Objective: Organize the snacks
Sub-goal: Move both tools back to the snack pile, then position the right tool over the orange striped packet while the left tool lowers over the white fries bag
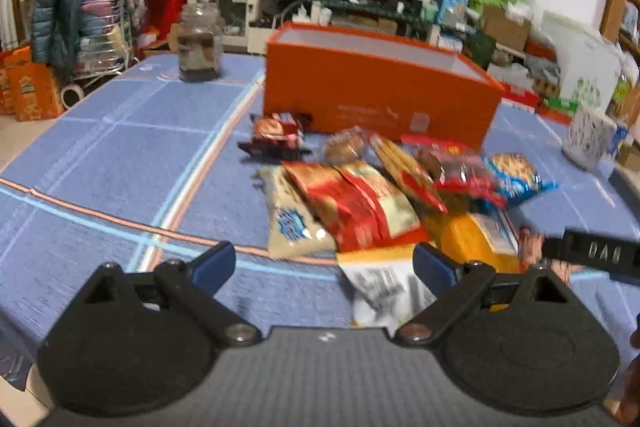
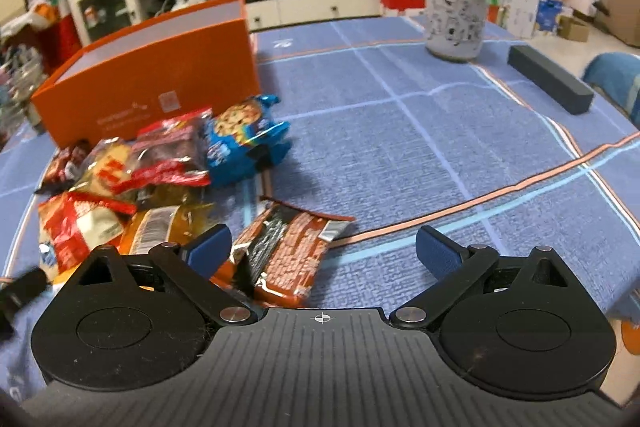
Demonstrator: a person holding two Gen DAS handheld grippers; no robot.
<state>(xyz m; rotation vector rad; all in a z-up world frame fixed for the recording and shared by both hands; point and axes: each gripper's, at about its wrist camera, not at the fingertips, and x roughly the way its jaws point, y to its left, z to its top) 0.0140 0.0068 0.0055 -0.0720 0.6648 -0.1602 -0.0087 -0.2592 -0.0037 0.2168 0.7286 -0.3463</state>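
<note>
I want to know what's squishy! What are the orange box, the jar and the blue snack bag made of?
Orange box: looks like stiff matte cardboard, with flat walls and sharp edges. Jar: probably clear glass, since the dark contents show through. Blue snack bag: thin shiny plastic film, crinkled and glinting, so likely the squishy one.

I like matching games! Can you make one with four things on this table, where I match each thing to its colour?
Things:
1. box
2. cookie packet
3. cup
4. jar

Colours:
A. white with dark speckles
B. see-through glass with something dark inside
C. orange
D. bright blue

Right pairs: 1-C, 2-D, 3-A, 4-B
</note>
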